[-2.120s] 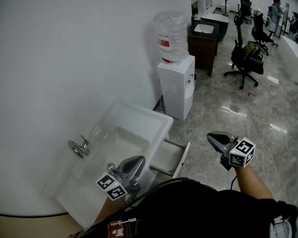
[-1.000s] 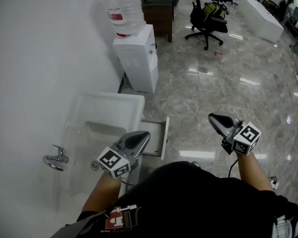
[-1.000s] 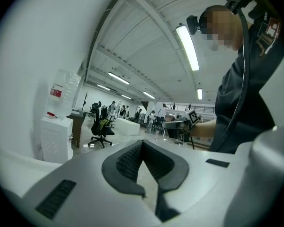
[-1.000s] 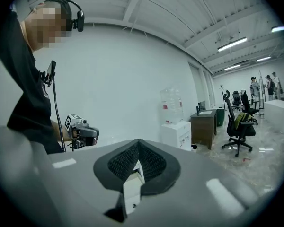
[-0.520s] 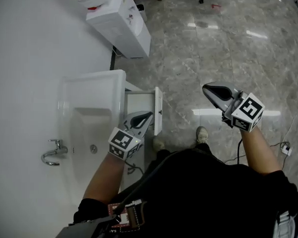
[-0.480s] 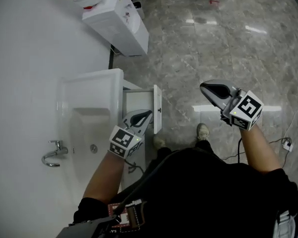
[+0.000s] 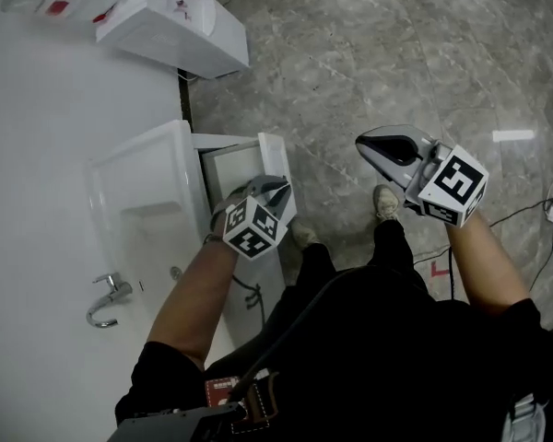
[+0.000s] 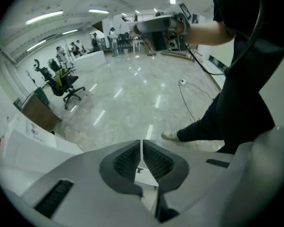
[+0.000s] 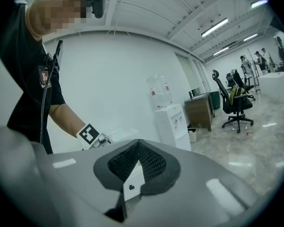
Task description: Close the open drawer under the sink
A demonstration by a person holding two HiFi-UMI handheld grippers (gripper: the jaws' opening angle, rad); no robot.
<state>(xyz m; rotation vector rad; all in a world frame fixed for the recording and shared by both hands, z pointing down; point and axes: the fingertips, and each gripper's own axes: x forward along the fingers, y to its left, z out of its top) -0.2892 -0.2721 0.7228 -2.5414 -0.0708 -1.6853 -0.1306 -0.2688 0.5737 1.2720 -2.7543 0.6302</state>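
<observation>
While you stand over the sink (image 7: 134,168), the step in hand is the approach: nothing is pushing yet. Nearest you, your left claw (image 7: 278,190) hangs steeply downward just in front of the sink, right above the outer edge of the open drawer (image 7: 229,166). It is clenched, pads together with nothing between them, and I cannot tell whether its tip touches the drawer front.

The drawer sits under the sink, pulled well out from it over the floor (image 7: 369,53). Its front panel faces away from the sink, toward the open floor. The panel's long axis runs along the sink's front edge, and the slide axis runs straight in under the sink, toward the wall.

The next move likely calls for setting the clenched left claw flat against the outside of that front panel. Then press squarely toward the sink, near the panel's middle, so the drawer does not skew on its runners.

Farther out from the sink, your right claw (image 7: 367,144) hovers over the floor, nearly level, also clenched on nothing. Beyond the sink's far end stands a water dispenser (image 7: 166,26).
</observation>
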